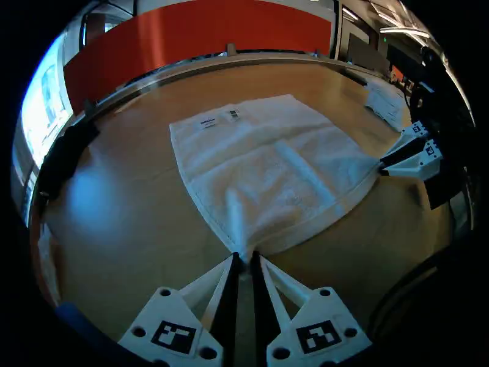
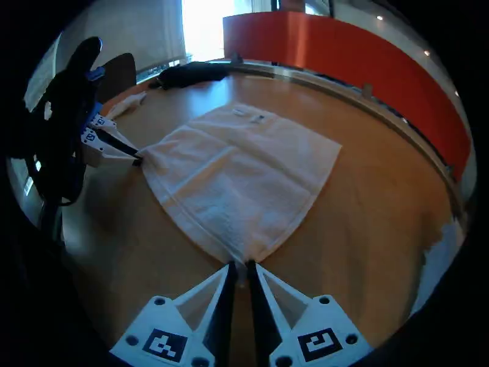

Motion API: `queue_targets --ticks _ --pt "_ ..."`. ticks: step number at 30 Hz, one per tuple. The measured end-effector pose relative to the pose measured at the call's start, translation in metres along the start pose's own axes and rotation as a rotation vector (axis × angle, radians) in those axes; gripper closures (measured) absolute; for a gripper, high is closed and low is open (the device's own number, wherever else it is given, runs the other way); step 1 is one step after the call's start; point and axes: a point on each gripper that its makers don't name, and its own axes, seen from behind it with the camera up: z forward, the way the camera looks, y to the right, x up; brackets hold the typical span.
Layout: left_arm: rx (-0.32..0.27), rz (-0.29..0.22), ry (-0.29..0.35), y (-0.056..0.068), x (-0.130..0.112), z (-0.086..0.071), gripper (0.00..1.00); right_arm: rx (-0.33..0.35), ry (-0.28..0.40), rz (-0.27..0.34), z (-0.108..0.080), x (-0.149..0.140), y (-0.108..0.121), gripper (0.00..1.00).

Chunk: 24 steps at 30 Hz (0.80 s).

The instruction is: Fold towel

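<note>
Risk: a pinched corner of the towel [image 1: 269, 171] may slip free if the left gripper [image 1: 244, 260] and right gripper [image 2: 240, 266] pull unevenly, skewing the fold.
Room: red wall panel [image 1: 202, 30] at the far side; bright window [image 2: 202, 24].
Surface: smooth pale wood [image 1: 122, 232].
Towel: white, spread flat mid-surface, tag at its far edge.
Left jaws: closed on one near corner.
Right jaws: closed on the neighbouring corner.

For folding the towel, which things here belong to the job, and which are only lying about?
Job: white towel; left gripper and right gripper, each shut on one of its corners; wooden table under it.
Lying about: folded white cloths; dark cloth near the table's edge; orange wall.
</note>
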Motion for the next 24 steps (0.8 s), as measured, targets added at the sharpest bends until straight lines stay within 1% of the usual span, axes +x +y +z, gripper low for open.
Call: queue_targets --ticks 6,9,12,18,24 --pt "-0.009 -0.026 -0.005 0.003 0.003 -0.002 0.86 -0.008 0.021 0.016 -0.006 0.009 0.002 0.85" --pt "-0.009 -0.04 0.0 0.005 0.008 -0.008 0.86 -0.012 0.033 0.019 -0.012 0.016 0.002 0.85" --pt "-0.01 -0.056 0.011 0.007 0.016 -0.017 0.86 -0.019 0.051 0.02 -0.021 0.026 0.003 0.85" --pt "-0.018 -0.089 0.034 0.01 0.036 -0.041 0.86 -0.031 0.082 0.01 -0.044 0.047 0.004 0.85" --pt "-0.025 -0.099 0.041 0.015 0.05 -0.065 0.86 -0.031 0.103 -0.016 -0.07 0.064 0.002 0.85"
